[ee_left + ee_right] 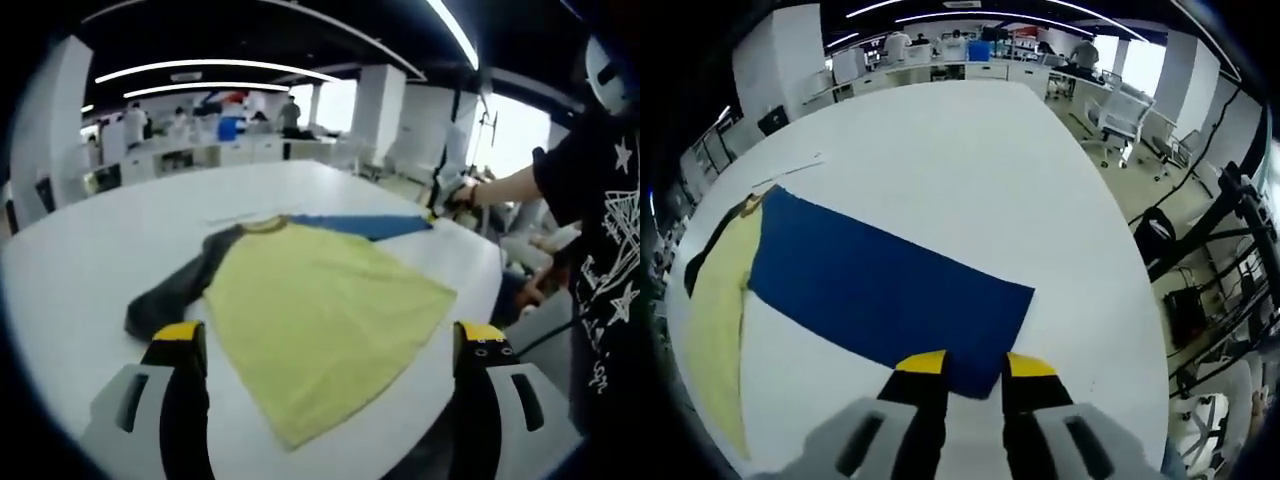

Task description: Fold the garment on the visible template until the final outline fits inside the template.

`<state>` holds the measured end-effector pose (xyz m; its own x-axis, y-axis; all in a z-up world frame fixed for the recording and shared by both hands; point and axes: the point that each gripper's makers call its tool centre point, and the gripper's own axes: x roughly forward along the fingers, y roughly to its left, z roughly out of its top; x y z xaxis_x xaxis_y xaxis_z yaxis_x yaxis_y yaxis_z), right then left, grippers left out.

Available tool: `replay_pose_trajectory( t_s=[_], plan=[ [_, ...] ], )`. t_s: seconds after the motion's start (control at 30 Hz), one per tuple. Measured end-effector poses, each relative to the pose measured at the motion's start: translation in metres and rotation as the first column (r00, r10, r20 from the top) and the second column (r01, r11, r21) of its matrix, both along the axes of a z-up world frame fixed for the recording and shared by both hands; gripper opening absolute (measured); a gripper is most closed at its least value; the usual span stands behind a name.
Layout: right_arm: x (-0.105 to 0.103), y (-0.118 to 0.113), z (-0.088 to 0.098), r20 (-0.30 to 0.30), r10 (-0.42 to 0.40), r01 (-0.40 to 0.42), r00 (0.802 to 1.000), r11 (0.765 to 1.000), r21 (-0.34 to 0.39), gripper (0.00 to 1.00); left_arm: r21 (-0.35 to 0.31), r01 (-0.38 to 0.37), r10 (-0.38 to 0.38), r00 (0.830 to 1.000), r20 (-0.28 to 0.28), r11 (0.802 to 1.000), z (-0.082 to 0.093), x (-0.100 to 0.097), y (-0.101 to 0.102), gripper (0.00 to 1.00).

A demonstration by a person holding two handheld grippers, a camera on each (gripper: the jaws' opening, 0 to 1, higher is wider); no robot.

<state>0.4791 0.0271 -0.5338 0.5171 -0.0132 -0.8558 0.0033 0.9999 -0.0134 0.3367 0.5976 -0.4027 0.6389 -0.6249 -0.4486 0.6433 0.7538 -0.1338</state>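
Observation:
A yellow-green shirt with dark grey sleeves lies flat on the white table. The blue rectangular template sticks out from behind its collar end. My left gripper hovers over the shirt's near hem, jaws wide apart and empty. In the right gripper view the template lies mostly bare, with the shirt over its left end. My right gripper hangs above the template's near corner, jaws a narrow gap apart with nothing between them.
A person in a black printed shirt stands at the table's right side. Office chairs, a metal stand and cables sit beyond the table edge. Desks and people line the far back.

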Motion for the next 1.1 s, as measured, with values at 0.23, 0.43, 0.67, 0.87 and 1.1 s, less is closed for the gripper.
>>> replay_pose_trajectory(
  t_s=[0.23, 0.43, 0.67, 0.87, 1.1],
  plan=[
    [-0.003, -0.006, -0.002, -0.001, -0.045, 0.045, 0.999, 0.999, 0.001, 0.09, -0.013, -0.011, 0.011, 1.0, 0.001, 1.0, 0.001, -0.001, 0.001, 0.99],
    [-0.001, -0.007, -0.004, 0.01, -0.077, 0.076, 0.997, 0.996, 0.04, 0.1, 0.001, -0.009, 0.009, 1.0, -0.006, 1.0, -0.002, 0.0, 0.002, 0.99],
    [0.002, -0.011, -0.006, 0.006, -0.073, 0.073, 0.997, 0.997, 0.036, 0.07, -0.002, -0.01, 0.01, 1.0, -0.006, 1.0, -0.003, 0.0, 0.002, 0.99],
    [0.007, -0.005, -0.007, 0.026, -0.078, 0.077, 0.997, 0.996, 0.047, 0.0, 0.008, -0.022, 0.022, 1.0, -0.022, 1.0, -0.007, 0.0, 0.003, 0.99],
    [0.001, 0.004, -0.003, 0.017, -0.082, 0.081, 0.997, 0.996, 0.044, 0.0, 0.018, -0.015, 0.015, 0.999, -0.029, 1.0, -0.009, -0.002, 0.004, 0.99]
  ],
)
